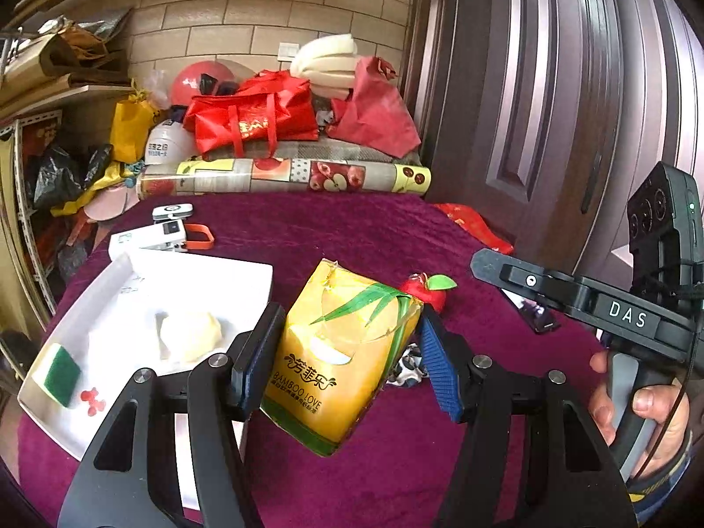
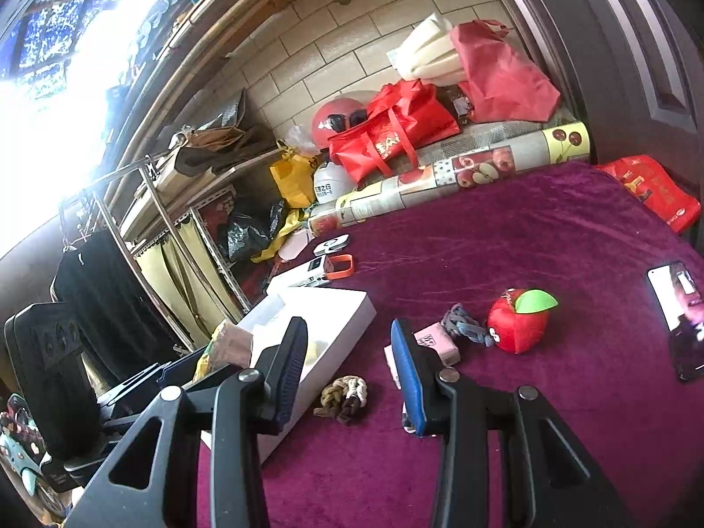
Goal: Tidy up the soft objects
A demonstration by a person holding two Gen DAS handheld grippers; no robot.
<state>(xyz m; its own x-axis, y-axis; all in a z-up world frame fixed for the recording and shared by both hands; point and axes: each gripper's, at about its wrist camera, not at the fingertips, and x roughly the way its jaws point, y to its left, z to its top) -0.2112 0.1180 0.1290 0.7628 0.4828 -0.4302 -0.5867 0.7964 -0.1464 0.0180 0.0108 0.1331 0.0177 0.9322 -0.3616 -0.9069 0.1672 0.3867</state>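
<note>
Glossy plastic-wrapped tissue pack [image 1: 347, 361]; plush purple tablecloth [image 2: 506, 242]; smooth white tray [image 1: 246, 281].

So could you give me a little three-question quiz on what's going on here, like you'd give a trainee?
1. True or false: the left tongs are shut on the tissue pack.
2. Which lies in the white tray? A) toy apple B) green sponge C) phone
3. Fill in: the right tongs are open and hold ____.

Key:
1. True; the pack is lifted clear of the purple cloth.
2. B; the green sponge is in the tray, while the toy apple and phone lie on the cloth.
3. Nothing.
</note>
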